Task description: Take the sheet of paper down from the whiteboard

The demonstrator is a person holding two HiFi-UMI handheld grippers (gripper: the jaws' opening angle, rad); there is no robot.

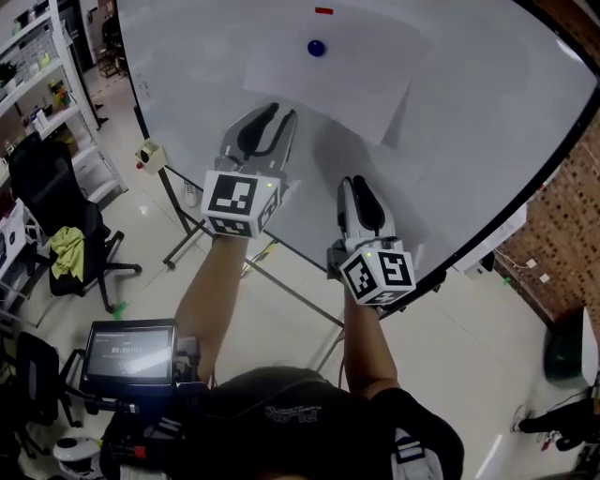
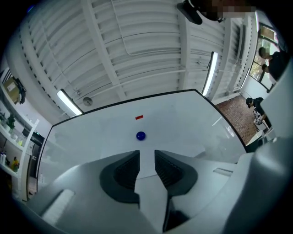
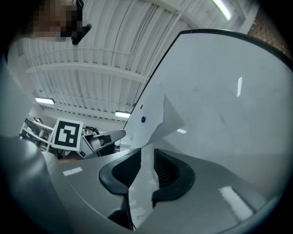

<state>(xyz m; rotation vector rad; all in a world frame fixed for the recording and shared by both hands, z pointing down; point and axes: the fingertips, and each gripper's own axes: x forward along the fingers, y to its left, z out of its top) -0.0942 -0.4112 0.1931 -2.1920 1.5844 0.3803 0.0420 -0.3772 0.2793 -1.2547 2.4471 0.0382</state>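
Note:
A white sheet of paper (image 1: 328,89) hangs on the whiteboard (image 1: 487,112), pinned near its top by a blue magnet (image 1: 316,47); a small red magnet (image 1: 323,11) sits above it. The sheet's lower right corner curls off the board (image 3: 154,114). My left gripper (image 1: 274,117) is raised at the sheet's lower left edge, open, and its gap looks up at the blue magnet (image 2: 140,135). My right gripper (image 1: 357,185) is lower, under the curled corner, also open. I see no pad pressing on the sheet in either gripper view.
The whiteboard's stand legs (image 1: 281,281) run down to the tiled floor below my arms. A black office chair (image 1: 70,248) and shelves (image 1: 37,84) are at the left. A small screen (image 1: 131,352) sits low left. A brick wall (image 1: 572,216) is at the right.

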